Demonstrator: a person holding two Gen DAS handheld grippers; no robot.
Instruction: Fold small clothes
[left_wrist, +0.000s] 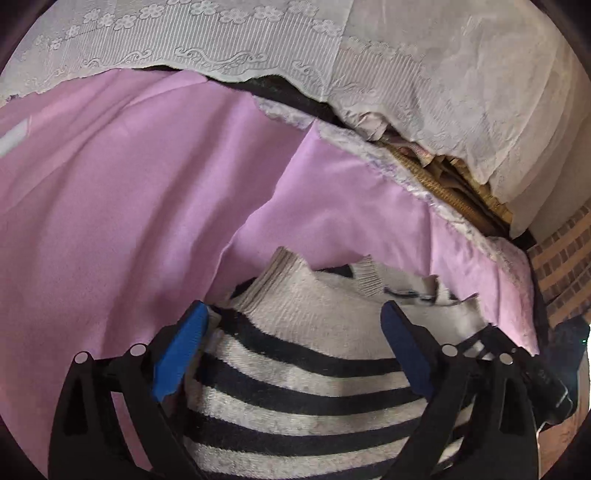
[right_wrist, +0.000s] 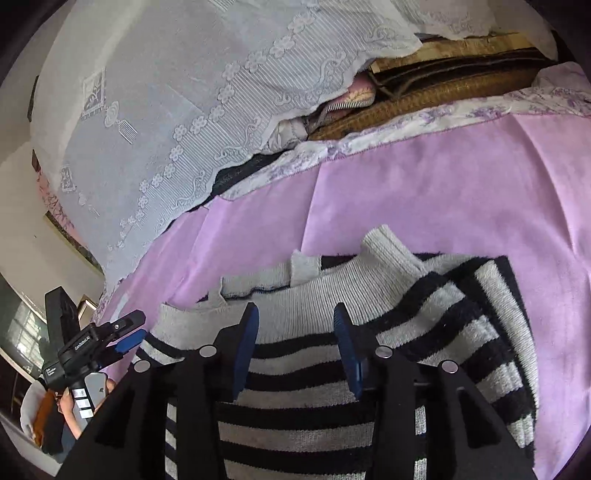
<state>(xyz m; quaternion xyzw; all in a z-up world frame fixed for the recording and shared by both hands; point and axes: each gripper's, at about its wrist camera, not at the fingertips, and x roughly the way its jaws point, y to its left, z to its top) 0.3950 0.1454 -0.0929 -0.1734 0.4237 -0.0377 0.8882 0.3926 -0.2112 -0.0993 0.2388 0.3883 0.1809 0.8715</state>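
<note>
up close, the left gripper (left_wrist: 295, 328) has its blue-padded jaws spread wide, one pad on each side of the striped sweater (left_wrist: 303, 369), and neither pad presses the knit, so it grips nothing. the right gripper (right_wrist: 293, 332) stands about half spread above the same sweater, its blue pads hanging over the pale ribbed band near the collar with bare knit showing between them; they do not pinch the cloth as far as the right wrist view lets one judge. the sweater is off-white with black bands and lies on the pink sheet (left_wrist: 110, 221), its ribbed collar (left_wrist: 273, 273) turned toward the far edge of the bed, and in the right wrist view one striped part (right_wrist: 491, 314) lies doubled over to the right of the body with a ribbed cuff (right_wrist: 391, 247) pointing away. at the left edge of the right wrist view the other gripper shows from the side, low beside the sweater's near-left corner, and under it a bit of the person (right_wrist: 70, 410) holding it. beyond the sweater the sheet is creased and ends in a strip with a pale lilac flower print (right_wrist: 461, 110). past that strip a woven straw mat (right_wrist: 424, 96) peeks out, and a white lace cloth (right_wrist: 166, 110) drapes over the things behind the bed. brickwork (left_wrist: 561, 258) shows at the right edge of the left wrist view.
</note>
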